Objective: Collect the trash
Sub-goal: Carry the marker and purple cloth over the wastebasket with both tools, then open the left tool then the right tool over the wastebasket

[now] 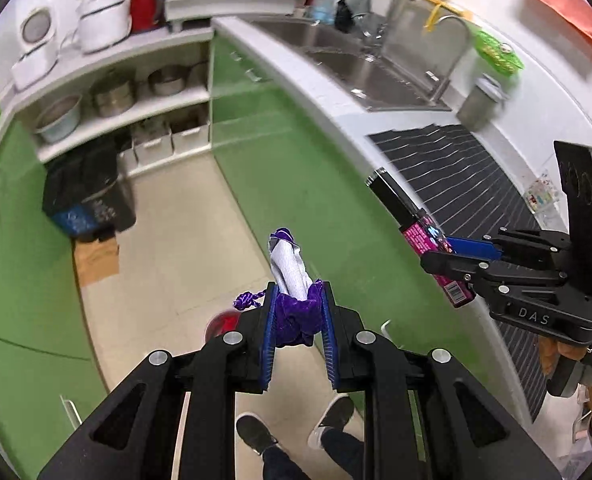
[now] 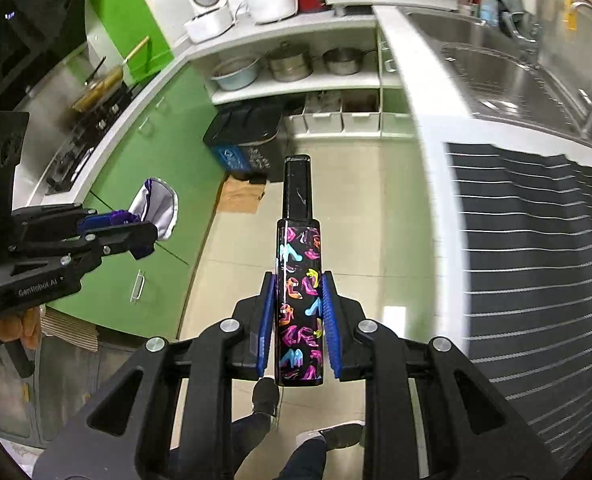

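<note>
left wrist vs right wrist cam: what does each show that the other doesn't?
Left wrist only: green basket and steel canister beside the sink.
Right wrist only: stove with a brass-handled pan.
Both: left gripper shut on the purple pouch, right gripper shut on the patterned tube, the black bin.

The left gripper (image 1: 298, 316) points steeply downward, its blue fingers (image 1: 268, 336) pressed in on a purple-and-white pouch (image 1: 292, 280). The right gripper (image 2: 299, 312) tilts down alike, its fingers (image 2: 330, 320) clamped on a black tube with a bright shoe print (image 2: 299, 300). Each is carried in a person's hand (image 1: 568, 356), seen only in part below the body. Both shoes (image 1: 256, 432) stand on the floor beneath; the legs seem to be in dark trousers.
</note>
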### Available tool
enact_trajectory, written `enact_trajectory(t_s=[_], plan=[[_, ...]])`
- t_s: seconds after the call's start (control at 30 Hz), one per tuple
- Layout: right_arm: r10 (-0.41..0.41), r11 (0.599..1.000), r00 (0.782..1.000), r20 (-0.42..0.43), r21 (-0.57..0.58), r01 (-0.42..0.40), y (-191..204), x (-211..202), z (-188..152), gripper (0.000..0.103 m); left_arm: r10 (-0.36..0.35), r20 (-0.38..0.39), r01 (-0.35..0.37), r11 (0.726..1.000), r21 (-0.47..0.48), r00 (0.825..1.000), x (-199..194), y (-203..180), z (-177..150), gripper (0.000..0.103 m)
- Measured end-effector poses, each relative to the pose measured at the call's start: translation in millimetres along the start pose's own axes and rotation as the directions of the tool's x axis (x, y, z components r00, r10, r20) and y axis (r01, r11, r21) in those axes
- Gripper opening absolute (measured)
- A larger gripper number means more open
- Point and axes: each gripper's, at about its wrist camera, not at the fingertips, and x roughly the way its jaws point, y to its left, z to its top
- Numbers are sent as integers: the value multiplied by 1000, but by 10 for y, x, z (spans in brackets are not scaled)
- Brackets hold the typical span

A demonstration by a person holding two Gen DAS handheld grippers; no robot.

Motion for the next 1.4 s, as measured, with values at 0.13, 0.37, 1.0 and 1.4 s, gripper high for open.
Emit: enact_trajectory(t_s=[0.13,0.37,1.0,1.4], plan=[[-2,1000,999,-32,-19,2,162,553,-58,22,-5,-30,5,1000,-22,1000,350,320,-187,20],[-10,999,997,-74,-40,7,110,1718,-457,22,-18,-64,14,998,-59,998,1507,875,-752,20],[29,998,984,-177,-56,-40,-106,3309,-1155,22,41,-53,-51,979,-198,998,2750,1580,-1563,97],[72,993,978,-196,-82,-89,132,3795,-1137,100,105,-28,-108,956,-272,994,2484,1959,-1766,97]])
